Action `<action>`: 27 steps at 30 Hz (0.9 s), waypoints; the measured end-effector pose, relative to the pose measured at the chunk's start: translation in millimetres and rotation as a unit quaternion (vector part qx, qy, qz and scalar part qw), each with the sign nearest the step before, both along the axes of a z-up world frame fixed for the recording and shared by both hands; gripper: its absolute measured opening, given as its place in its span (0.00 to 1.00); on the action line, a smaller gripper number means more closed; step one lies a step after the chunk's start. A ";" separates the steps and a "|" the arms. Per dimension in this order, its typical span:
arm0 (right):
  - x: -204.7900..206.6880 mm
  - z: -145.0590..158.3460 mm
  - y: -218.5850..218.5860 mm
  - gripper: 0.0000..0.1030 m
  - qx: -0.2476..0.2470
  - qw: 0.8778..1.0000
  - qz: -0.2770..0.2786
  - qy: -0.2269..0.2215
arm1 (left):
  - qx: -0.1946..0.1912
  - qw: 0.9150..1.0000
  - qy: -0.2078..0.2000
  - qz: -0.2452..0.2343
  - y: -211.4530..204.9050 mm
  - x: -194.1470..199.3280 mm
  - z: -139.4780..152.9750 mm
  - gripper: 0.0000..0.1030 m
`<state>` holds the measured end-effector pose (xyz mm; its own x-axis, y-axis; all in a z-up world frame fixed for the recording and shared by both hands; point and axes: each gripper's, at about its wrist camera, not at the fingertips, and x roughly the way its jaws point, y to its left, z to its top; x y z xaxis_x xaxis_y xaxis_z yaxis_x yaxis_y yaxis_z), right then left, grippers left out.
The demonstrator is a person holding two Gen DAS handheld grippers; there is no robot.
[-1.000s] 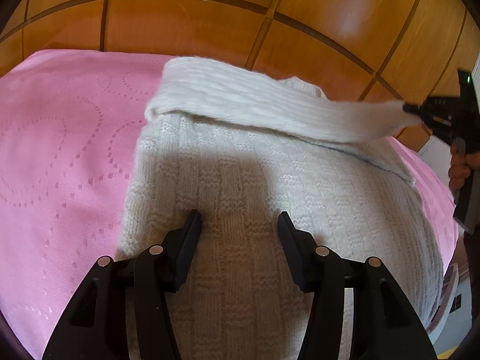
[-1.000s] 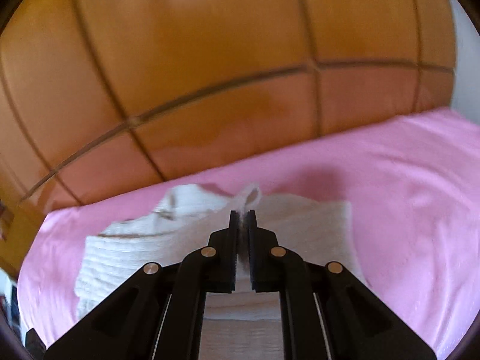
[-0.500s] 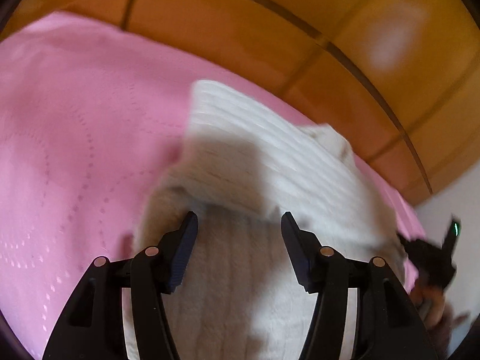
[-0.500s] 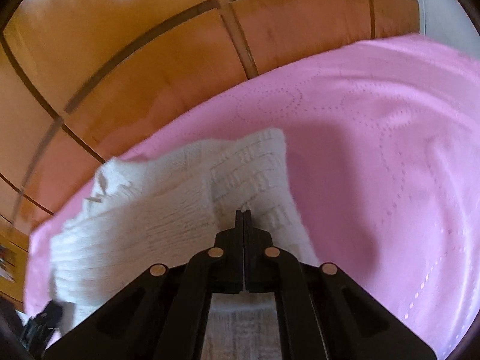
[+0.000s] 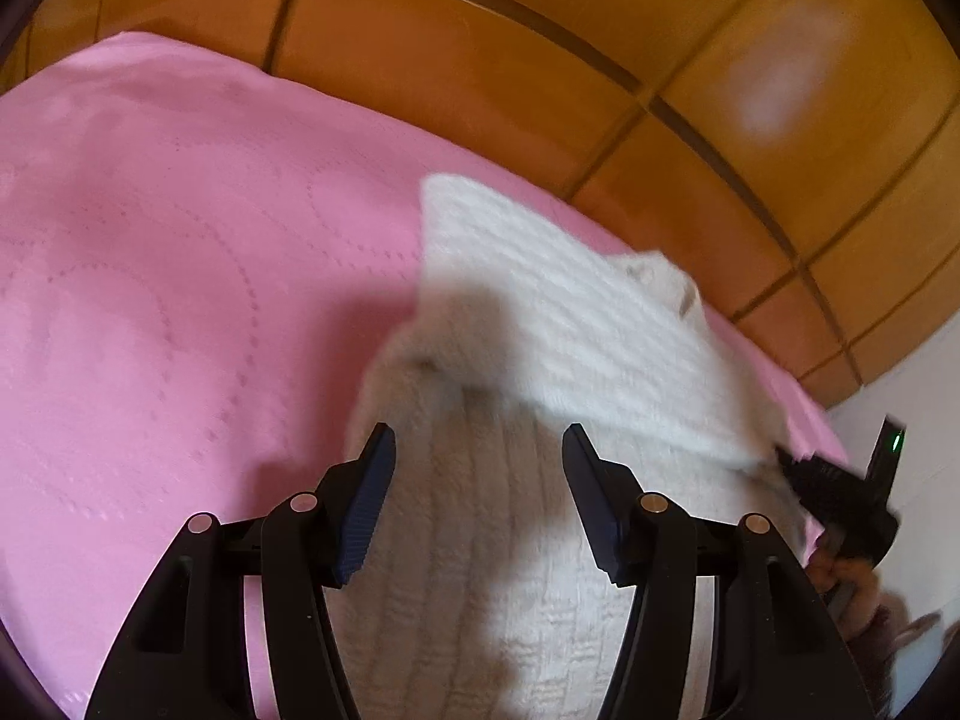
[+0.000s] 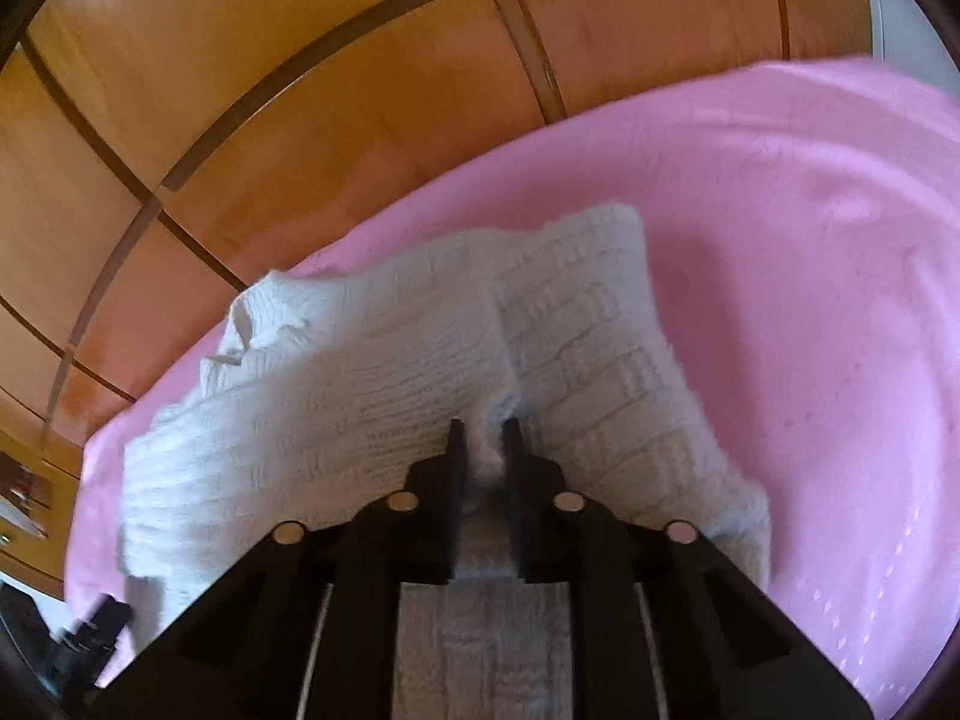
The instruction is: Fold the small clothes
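A small white knitted sweater (image 5: pixel 480 540) lies on a pink quilted bedspread (image 5: pixel 150 300). One sleeve (image 5: pixel 570 312) is folded across its body. My left gripper (image 5: pixel 479 468) is open and empty, low over the sweater's body. My right gripper (image 6: pixel 483 444) has its jaws a little apart around the sleeve's edge (image 6: pixel 489 450); the knit still sits between the fingers. The right gripper also shows at the right edge of the left wrist view (image 5: pixel 840 492). In the right wrist view the sweater (image 6: pixel 390 390) spreads to the left and right of the fingers.
A glossy orange wooden headboard (image 5: pixel 540 60) with dark seams rises just behind the bed. A white wall (image 5: pixel 924 420) shows at the far right. Pink bedspread (image 6: pixel 810 300) lies on both sides of the sweater.
The right gripper has carried the sleeve across the sweater's body and lowered it. Its jaws, pressed tight before, now stand slightly apart. The left gripper stayed open and swung left.
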<state>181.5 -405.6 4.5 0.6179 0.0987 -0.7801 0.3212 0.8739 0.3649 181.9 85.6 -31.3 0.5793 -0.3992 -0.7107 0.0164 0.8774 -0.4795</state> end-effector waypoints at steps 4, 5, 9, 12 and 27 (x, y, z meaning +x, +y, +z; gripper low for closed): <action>-2.1 -4.3 1.1 0.06 -0.033 0.999 0.006 0.007 | -0.035 0.999 0.014 0.024 24.2 26.5 3.8 0.56; -2.4 -5.0 0.9 0.06 -0.038 0.999 0.009 0.007 | -0.048 0.998 0.021 0.025 27.1 35.4 2.2 0.59; -5.6 -9.3 -1.8 0.07 -0.035 0.999 0.011 -0.001 | -0.075 0.996 0.047 0.026 31.0 75.3 -7.6 0.59; -8.0 -11.3 -6.2 0.07 -0.026 1.000 0.009 -0.012 | -0.099 0.992 0.068 0.027 31.1 100.4 -19.6 0.59; -7.7 13.7 19.7 0.38 -0.135 0.991 -0.006 -0.021 | 0.161 0.987 -0.004 0.012 -37.1 109.3 -15.8 0.20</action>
